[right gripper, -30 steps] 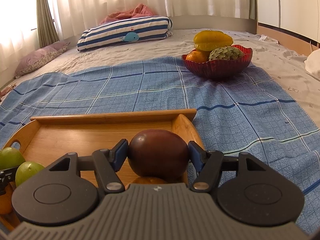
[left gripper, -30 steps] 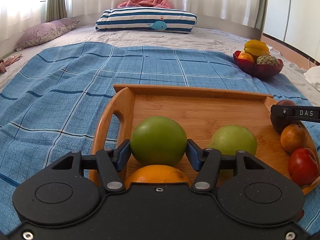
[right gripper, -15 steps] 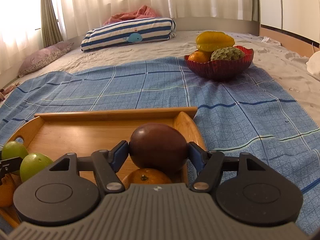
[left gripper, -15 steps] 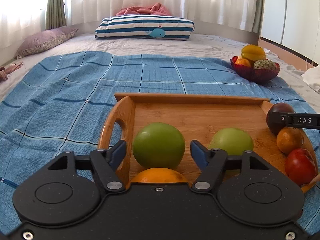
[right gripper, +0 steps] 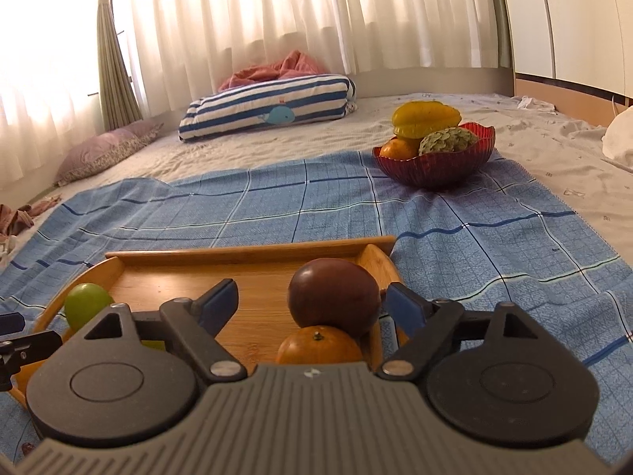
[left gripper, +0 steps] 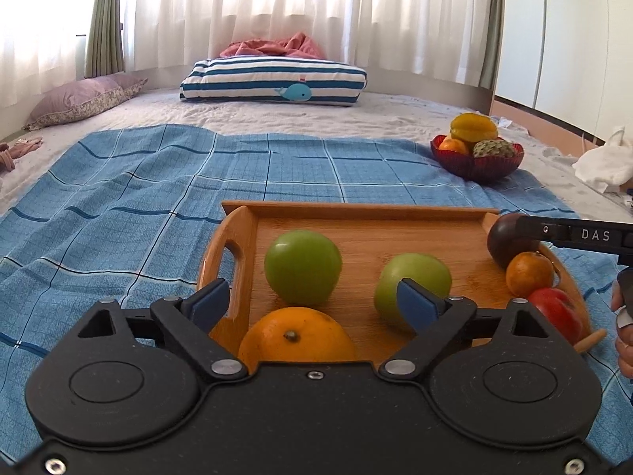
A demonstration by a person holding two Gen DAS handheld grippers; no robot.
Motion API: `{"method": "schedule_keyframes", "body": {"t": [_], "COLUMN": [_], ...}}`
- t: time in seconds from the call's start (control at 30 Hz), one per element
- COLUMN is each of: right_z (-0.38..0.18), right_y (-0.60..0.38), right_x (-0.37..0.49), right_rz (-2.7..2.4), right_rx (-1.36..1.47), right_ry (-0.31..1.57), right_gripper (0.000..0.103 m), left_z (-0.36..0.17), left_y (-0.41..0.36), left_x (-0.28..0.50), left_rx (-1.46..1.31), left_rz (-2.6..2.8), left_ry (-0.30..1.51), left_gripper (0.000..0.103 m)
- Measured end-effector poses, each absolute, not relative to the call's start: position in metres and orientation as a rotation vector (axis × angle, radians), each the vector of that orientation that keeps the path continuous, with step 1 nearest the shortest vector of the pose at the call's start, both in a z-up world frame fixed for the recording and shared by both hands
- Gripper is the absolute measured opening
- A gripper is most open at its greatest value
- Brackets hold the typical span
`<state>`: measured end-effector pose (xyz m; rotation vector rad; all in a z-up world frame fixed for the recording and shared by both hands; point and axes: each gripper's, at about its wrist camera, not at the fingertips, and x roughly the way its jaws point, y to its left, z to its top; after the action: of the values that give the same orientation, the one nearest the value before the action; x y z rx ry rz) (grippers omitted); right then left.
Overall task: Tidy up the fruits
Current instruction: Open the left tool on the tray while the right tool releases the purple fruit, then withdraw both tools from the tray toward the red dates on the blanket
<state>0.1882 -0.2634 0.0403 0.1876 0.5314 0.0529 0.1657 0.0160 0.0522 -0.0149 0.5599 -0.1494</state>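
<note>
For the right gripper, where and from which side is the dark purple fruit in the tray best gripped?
Grip the dark purple fruit across its widest middle, coming from above. It is round and sits against the tray's end wall with the small orange touching it in front, so only its left and right flanks are free.

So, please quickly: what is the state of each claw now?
Left claw: open, just released the green apple.
Right claw: open, just released the dark fruit.
</note>
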Motion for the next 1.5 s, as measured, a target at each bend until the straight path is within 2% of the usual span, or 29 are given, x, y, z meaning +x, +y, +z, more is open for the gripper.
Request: {"method": "schedule_keyframes", "body": {"t": [0.5,1.5], "right_z": [0.033,-0.002], "right_y": [-0.255,-0.208], "right_x": [0.121,0.049], "right_rz": [0.083,0.141], "right_rx": [0.172,-0.071], "right_ry": [0.416,0.339], "right_gripper": [0.103,0.103], "left_z": [0.044,-0.003], "left_y": [0.021,0.016], "left_x": [0.107,0.059], "left_rx": [-0.071,-0.007], "left_rz": [-0.187,-0.153], "left_ry": [0.508,0.458], "left_gripper": [0.098,0.1]}}
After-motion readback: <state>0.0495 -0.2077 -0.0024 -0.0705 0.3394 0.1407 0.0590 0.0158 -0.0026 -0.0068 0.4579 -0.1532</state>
